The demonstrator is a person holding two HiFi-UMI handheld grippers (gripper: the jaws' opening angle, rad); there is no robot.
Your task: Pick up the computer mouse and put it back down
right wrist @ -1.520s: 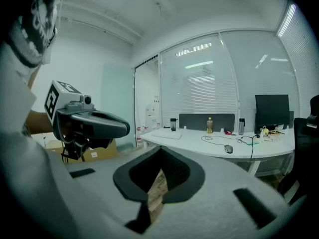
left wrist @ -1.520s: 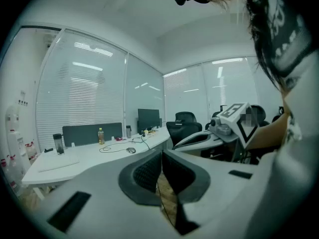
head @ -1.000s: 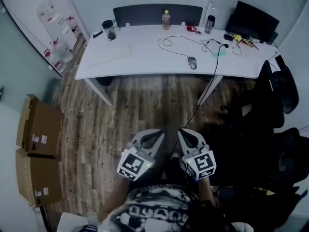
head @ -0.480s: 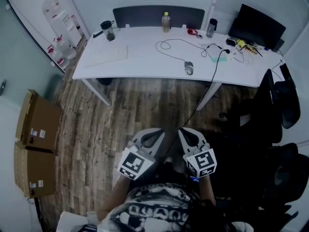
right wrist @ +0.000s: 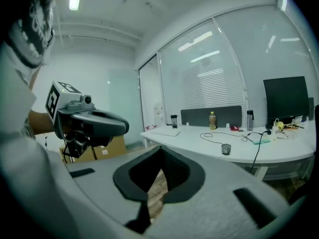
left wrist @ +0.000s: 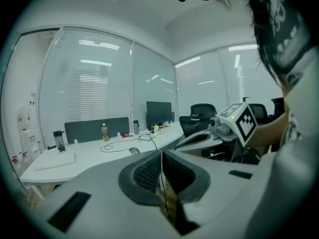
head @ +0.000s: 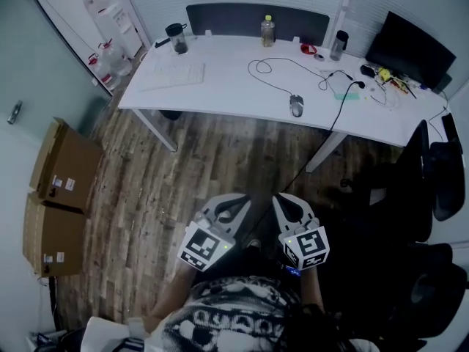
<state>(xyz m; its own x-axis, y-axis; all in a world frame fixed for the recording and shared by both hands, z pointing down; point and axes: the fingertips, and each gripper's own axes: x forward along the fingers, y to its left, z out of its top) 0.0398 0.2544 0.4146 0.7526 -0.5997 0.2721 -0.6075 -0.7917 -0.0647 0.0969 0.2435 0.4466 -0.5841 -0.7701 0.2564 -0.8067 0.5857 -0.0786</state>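
Note:
The grey computer mouse [head: 296, 105] lies near the front edge of the white desk [head: 220, 94], and its cable loops back across the top. It also shows small and far off in the left gripper view [left wrist: 133, 150] and the right gripper view [right wrist: 226, 149]. My left gripper [head: 238, 199] and right gripper [head: 284, 199] are side by side over the wooden floor, well short of the desk. Both point toward it. Each has its jaws shut with nothing between them, as the left gripper [left wrist: 162, 154] and the right gripper [right wrist: 160, 151] show in their own views.
On the desk are a keyboard [head: 174, 75], a dark cup [head: 176, 39], a bottle [head: 268, 31], a tumbler [head: 338, 45] and a monitor [head: 410, 50]. Cardboard boxes [head: 62, 171] stand on the floor at left. Black office chairs [head: 440, 167] crowd the right.
The desk and mouse now sit a little lower and nearer in the head view. Both grippers keep the same side-by-side pose, shut and empty.

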